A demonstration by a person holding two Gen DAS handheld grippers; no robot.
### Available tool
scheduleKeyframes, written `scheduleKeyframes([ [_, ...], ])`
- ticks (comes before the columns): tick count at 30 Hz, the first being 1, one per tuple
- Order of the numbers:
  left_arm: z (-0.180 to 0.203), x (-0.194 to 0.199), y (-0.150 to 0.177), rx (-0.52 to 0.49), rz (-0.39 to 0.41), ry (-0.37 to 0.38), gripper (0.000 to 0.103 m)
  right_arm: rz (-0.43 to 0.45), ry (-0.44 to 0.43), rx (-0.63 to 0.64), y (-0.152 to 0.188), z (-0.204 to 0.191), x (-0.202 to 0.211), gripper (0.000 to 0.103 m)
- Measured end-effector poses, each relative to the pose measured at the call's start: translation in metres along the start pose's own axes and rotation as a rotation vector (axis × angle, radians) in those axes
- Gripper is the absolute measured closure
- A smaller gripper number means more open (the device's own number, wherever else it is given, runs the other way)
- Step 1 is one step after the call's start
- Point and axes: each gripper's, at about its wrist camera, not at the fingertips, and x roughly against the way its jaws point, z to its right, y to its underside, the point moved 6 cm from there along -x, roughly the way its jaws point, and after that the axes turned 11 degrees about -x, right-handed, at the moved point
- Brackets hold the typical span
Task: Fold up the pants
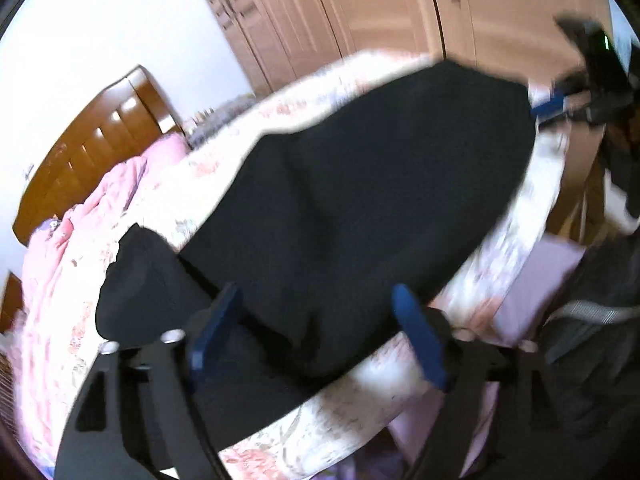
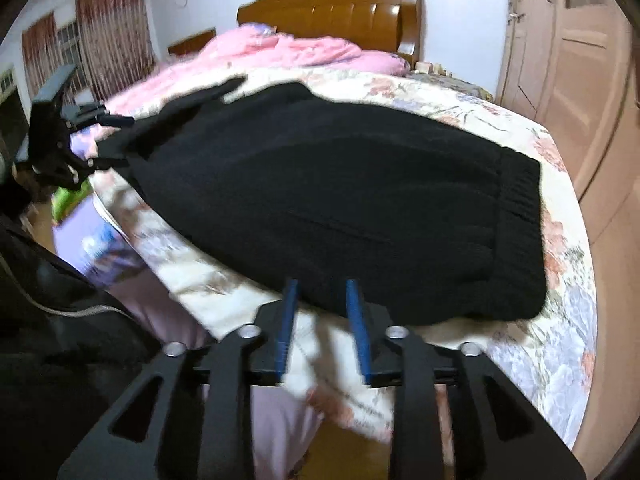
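Right-wrist view: black pants (image 2: 340, 208) lie half-folded on the floral bedspread (image 2: 560, 280); right gripper (image 2: 325, 292) and left gripper (image 1: 320, 304) both gape, empty. Next, grab the near edge.

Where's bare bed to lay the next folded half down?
Bare floral sheet lies between the black pants and the wooden headboard, and along the waistband side. The pink quilt crowds the far corner; the near edge strip is narrow.
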Motion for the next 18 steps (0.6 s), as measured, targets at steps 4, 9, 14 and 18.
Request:
scheduleKeyframes([
  [4, -0.021, 0.005, -0.022, 0.153, 0.099, 0.014, 0.008, 0.098, 0.057, -0.062, -0.021, 0.015, 0.018, 0.035],
  [9, -0.026, -0.056, -0.026, 0.230, -0.021, 0.035, 0.008, 0.048, 0.193, -0.090, -0.034, 0.038, -0.019, 0.035],
  [14, -0.022, -0.099, 0.003, 0.281, -0.241, 0.041, 0.008, 0.011, 0.206, -0.117, -0.028, 0.048, -0.029, 0.033],
  [18, -0.051, -0.063, -0.003, 0.348, -0.124, 0.000, 0.007, 0.055, 0.245, -0.111, -0.045, 0.035, -0.012, 0.023],
])
